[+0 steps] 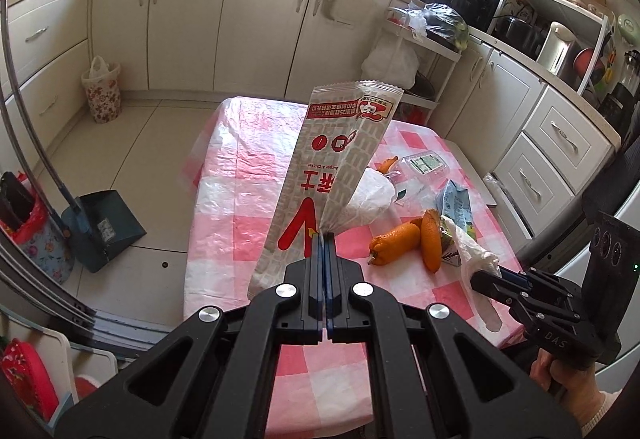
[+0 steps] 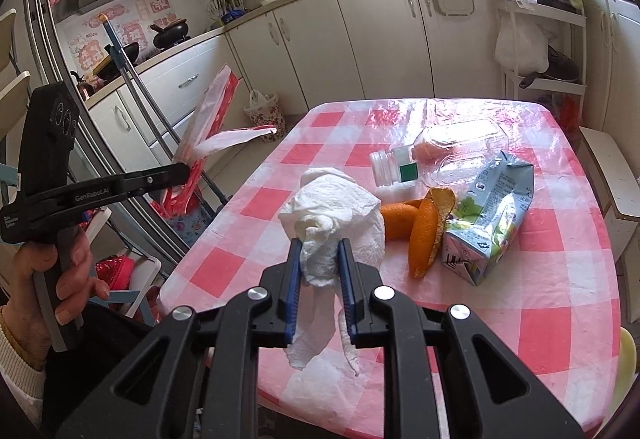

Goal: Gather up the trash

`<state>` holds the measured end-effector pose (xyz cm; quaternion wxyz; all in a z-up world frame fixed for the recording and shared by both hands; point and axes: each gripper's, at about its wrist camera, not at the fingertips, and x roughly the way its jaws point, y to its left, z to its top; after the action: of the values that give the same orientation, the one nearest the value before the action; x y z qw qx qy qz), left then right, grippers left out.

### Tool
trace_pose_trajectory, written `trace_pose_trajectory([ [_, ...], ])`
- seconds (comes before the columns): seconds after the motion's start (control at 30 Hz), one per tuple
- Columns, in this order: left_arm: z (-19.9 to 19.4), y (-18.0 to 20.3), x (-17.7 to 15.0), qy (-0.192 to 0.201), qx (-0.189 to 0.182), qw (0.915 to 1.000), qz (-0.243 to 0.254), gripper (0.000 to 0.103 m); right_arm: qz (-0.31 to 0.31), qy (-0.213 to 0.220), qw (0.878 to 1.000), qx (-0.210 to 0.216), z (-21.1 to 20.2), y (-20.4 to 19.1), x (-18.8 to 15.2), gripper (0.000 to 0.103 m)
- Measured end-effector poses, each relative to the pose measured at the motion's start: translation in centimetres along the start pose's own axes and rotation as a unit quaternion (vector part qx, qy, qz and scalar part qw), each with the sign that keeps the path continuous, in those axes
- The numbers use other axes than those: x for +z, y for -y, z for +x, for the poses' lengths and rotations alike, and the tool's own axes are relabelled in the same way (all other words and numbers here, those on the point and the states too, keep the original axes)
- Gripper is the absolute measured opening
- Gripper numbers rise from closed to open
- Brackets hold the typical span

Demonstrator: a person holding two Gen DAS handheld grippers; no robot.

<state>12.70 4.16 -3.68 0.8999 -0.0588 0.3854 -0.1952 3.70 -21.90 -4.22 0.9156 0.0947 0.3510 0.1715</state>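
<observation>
Tissue (image 2: 320, 239) pinched between right hand-held gripper (image 2: 320, 247) fingers.

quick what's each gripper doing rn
Left gripper: closed, pinching the paper bag and holding it up.
Right gripper: closed on the crumpled white paper towel, above the table.

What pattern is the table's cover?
Pink-and-white checked plastic tablecloth, clearest in the right wrist view.

Two wrist fisheyes, close above — both facing checkered table (image 1: 224, 223).
</observation>
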Motion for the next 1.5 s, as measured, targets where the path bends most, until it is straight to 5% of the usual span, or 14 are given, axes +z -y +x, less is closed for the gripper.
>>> trace_pose_trajectory([
  [1.5,0.11,-0.01,0.27,0.007,-0.009,0.9999,-0.009,0.001,-0.002,0.004,1.000,0.002,-0.28,0.01,-0.01,0.021],
])
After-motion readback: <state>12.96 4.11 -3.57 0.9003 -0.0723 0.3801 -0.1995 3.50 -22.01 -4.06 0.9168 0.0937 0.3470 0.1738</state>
